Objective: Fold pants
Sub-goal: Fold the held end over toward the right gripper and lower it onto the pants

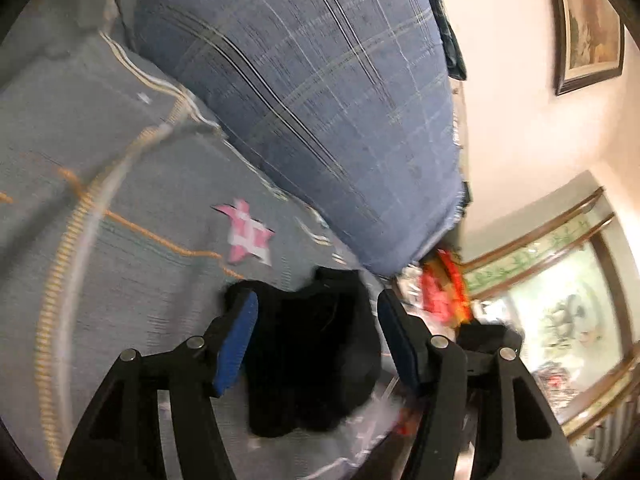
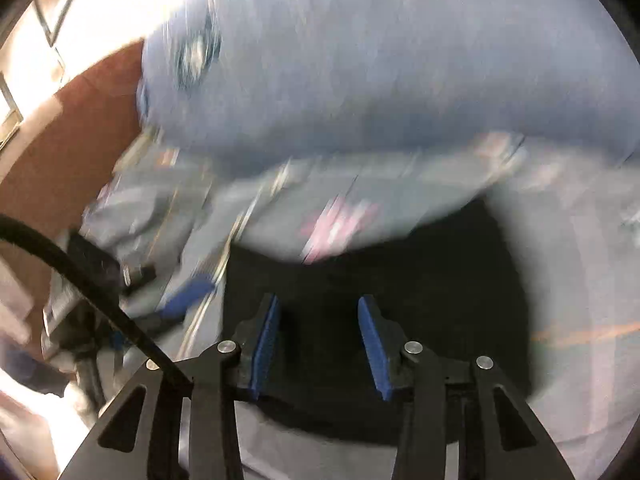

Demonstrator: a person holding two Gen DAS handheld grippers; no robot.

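The black pants (image 1: 316, 352) lie bunched on a grey patterned bed cover (image 1: 120, 208), near its right edge. My left gripper (image 1: 316, 316) is open, its blue-padded fingers on either side of the black cloth, just above it. In the blurred right wrist view the pants (image 2: 420, 300) spread as a dark patch on the cover. My right gripper (image 2: 320, 320) is open above them, holding nothing. The left gripper also shows in the right wrist view (image 2: 188, 296), at the left edge of the cloth.
A large blue plaid pillow (image 1: 320, 100) lies behind the pants on the cover, also in the right wrist view (image 2: 380, 60). A pink star patch (image 1: 246, 234) marks the cover. Red items (image 1: 444, 292) and a cabinet lie beyond the bed's right edge. A black cable (image 2: 80, 272) crosses the left.
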